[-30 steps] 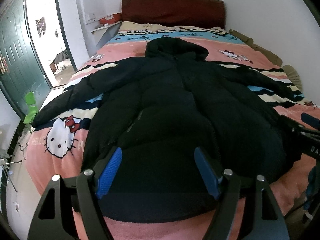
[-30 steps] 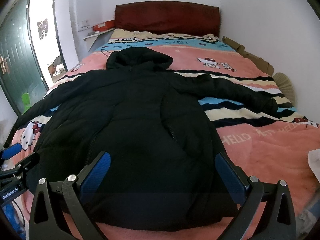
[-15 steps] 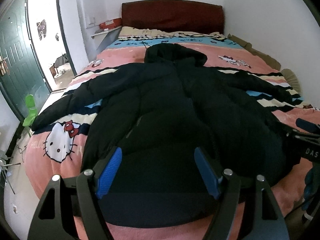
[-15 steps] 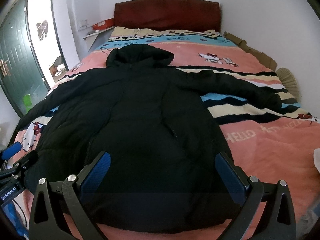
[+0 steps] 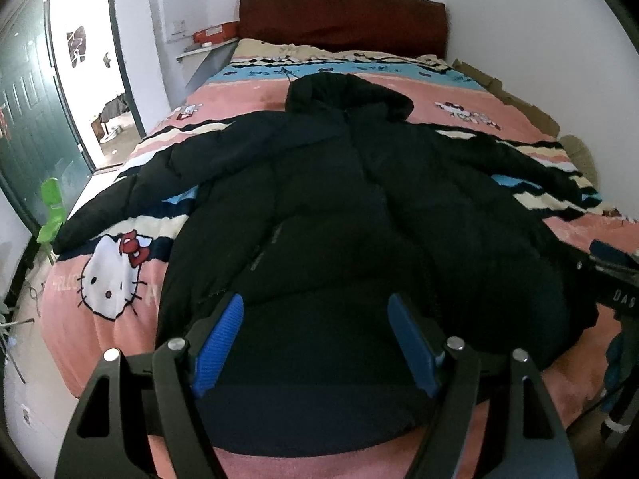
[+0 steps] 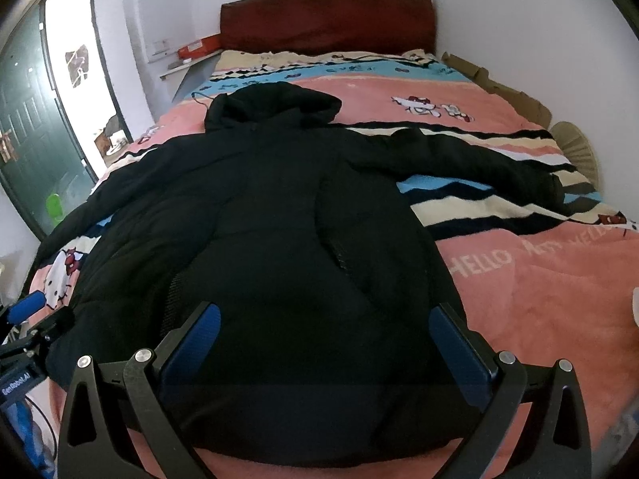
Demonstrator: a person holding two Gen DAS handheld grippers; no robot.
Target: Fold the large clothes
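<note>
I held my left gripper (image 5: 317,343) above the hem of the black hooded coat (image 5: 359,219), with its two blue-padded fingers (image 5: 217,343) spread wide apart and nothing between them. My right gripper (image 6: 327,349) was likewise held over the hem, further toward the coat's right side, its blue pads (image 6: 459,355) also set wide apart and gripping nothing. I could not tell from either view whether the fingertips touched the fabric. The coat lay flat on the bed (image 6: 539,299), front side up, hem nearest to me and hood (image 6: 275,105) toward the dark red headboard (image 6: 327,20). Both sleeves were spread outward: the left sleeve (image 5: 131,203) reached toward the bed edge on the door side, and the right sleeve (image 6: 479,167) extended toward the wall side. The bed carried a pink blanket (image 5: 100,319) with a cartoon cat print (image 5: 116,275) and bands of black, cream and blue. In the left wrist view, part of my right gripper appeared at the right edge, just beside the coat's lower corner. In the right wrist view, part of my left gripper appeared at the left edge, near the coat's other lower corner. A dark green door (image 5: 28,119) stood open at the left of the room, with a green chair (image 5: 52,215) near it.
</note>
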